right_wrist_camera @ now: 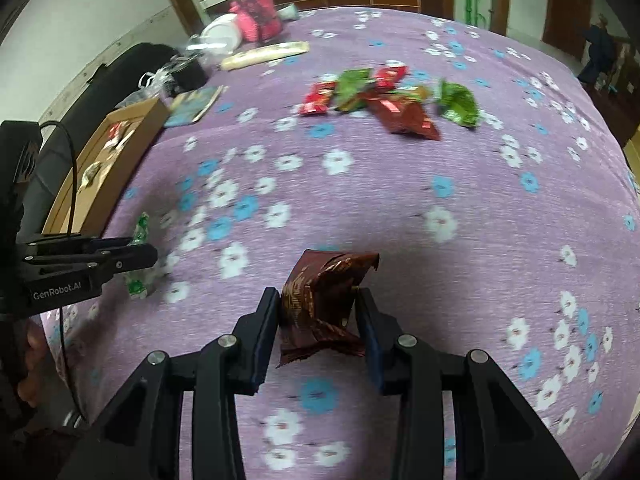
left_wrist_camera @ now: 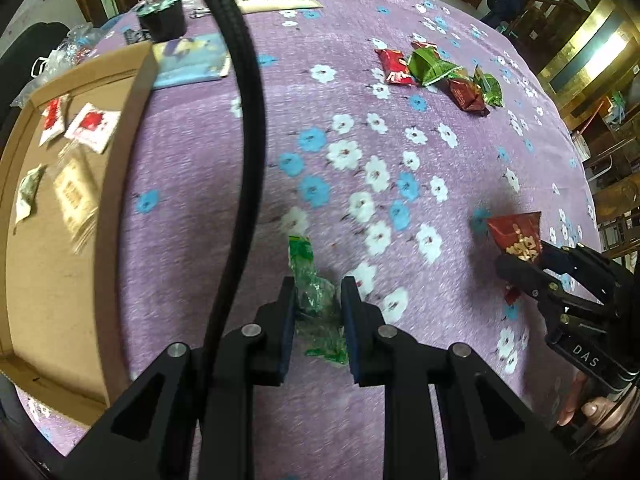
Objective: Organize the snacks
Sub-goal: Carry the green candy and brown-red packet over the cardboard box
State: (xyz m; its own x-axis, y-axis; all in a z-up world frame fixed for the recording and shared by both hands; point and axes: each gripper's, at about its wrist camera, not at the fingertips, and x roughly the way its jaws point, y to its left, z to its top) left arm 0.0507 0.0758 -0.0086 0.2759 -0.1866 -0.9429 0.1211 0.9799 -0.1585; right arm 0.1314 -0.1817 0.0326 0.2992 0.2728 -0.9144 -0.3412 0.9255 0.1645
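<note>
Both grippers: black linkage fingers (left_wrist_camera: 288, 320), silver pivot pins, dark blue pads; corrugated black cable (left_wrist_camera: 244, 120); white "GenRobot.AI" lettering (right_wrist_camera: 56, 292).

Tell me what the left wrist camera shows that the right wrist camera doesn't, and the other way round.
Only the left wrist view shows the green packet pinched head-on in the left tool, and more of the floor of the cardboard box, with white and red sachets on it. Only the right wrist view shows the dark red packet squeezed between the pads of the right tool, plus a pink container at the far edge. Both share the purple flowered cloth, the box and the pile of snack packets.
</note>
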